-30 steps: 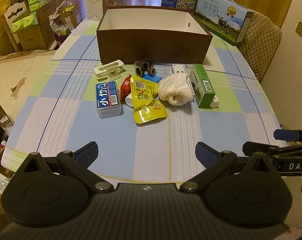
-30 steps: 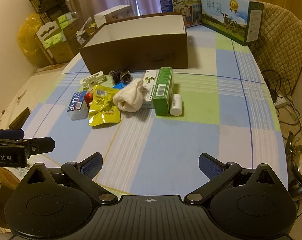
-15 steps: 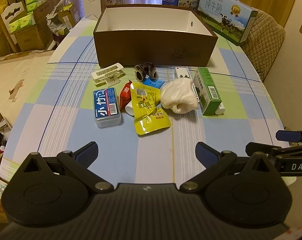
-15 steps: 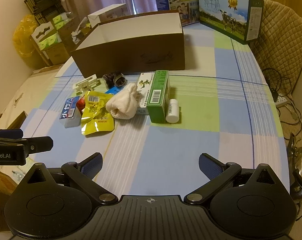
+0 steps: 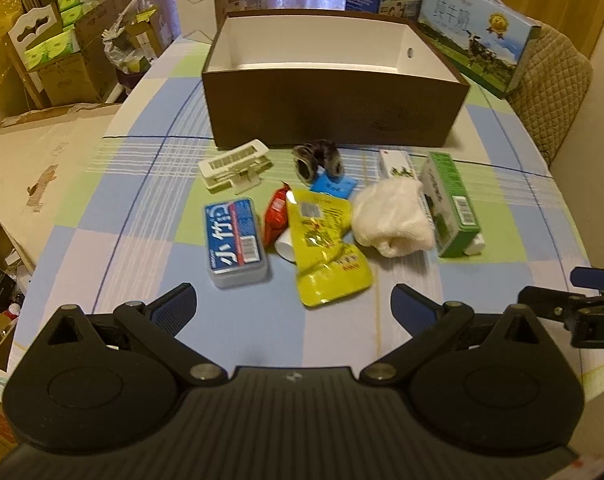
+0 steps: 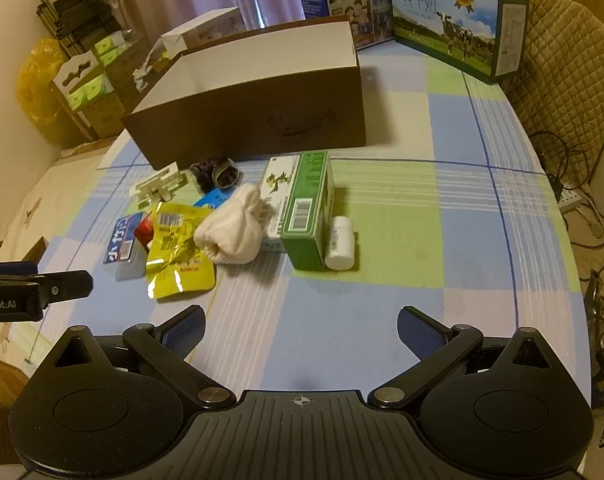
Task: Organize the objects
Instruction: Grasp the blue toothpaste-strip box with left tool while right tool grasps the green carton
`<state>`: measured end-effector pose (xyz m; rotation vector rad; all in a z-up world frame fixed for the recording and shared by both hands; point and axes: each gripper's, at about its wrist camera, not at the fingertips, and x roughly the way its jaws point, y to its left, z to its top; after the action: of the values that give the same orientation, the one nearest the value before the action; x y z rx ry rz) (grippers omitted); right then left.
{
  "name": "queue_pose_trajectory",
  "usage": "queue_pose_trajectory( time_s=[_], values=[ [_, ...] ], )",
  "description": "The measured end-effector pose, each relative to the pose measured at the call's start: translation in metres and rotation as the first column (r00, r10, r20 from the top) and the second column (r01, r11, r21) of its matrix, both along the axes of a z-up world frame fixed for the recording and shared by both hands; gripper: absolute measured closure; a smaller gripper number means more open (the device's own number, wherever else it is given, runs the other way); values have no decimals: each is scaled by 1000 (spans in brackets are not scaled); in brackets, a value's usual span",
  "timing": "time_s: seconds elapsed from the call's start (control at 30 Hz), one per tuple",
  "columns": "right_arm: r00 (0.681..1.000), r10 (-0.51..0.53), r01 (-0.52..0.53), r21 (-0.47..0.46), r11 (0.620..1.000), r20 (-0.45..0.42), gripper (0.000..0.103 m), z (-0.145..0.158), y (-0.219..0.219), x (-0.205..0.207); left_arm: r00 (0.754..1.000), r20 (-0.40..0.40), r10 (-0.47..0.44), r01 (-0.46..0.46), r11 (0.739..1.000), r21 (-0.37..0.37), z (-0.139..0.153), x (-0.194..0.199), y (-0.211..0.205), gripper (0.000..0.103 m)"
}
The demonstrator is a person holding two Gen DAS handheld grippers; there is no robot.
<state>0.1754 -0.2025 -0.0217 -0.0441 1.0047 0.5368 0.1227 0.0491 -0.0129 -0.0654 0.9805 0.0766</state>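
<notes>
A: Which gripper is sitting nearer the clutter, and what is it facing?

B: The left gripper (image 5: 293, 300) is hanging over the near edge of the table (image 5: 142, 280), jaws spread wide and holding nothing. Straight ahead of it, and closest, the yellow snack pouch (image 5: 327, 250) is lying flat, its long axis running roughly away from the gripper. Just left of the pouch a blue-labelled clear plastic case (image 5: 236, 242) is lying, also lengthwise away.

A: And the right one?

B: The right gripper (image 6: 301, 330) is gaping wide too, holding nothing, with bare cloth in front of it. The green carton (image 6: 307, 210) is lying ahead and slightly left, long axis pointing toward the box, with a small white bottle (image 6: 340, 243) touching its right side. I'd judge the right gripper better placed for those two and the left for the pouch and case.

A: Where is everything meant to be going?

B: Probably into the open brown cardboard box (image 5: 333, 120), which is standing beyond the whole row.

A: Anything crowding the picks?

B: The pouch is overlapping a red packet (image 5: 276, 216) and a white round thing I cannot identify. A white rolled cloth (image 5: 393, 218) is leaning on the carton and covering part of a flat white box (image 6: 278, 184). Farther back a white plastic clip (image 5: 234, 166) and a dark rolled bundle (image 5: 317, 158) are sitting near the box wall.
</notes>
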Motion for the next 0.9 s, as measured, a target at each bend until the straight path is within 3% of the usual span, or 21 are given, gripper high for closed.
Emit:
queue_pose_trajectory(
  time_s=[0.1, 0.3, 0.9],
  values=[
    [1000, -1, 1, 4, 1000, -11, 17, -5, 2, 10, 1000, -3, 16, -16, 1000, 11, -3, 8, 9, 1],
    [1000, 1, -1, 4, 1000, -12, 33, -14, 11, 27, 999, -17, 49, -48, 998, 34, -13, 22, 28, 1],
    [998, -65, 65, -1, 998, -3, 53, -32, 46, 85, 991, -99, 87, -80, 994, 74, -54, 72, 70, 8]
  ],
)
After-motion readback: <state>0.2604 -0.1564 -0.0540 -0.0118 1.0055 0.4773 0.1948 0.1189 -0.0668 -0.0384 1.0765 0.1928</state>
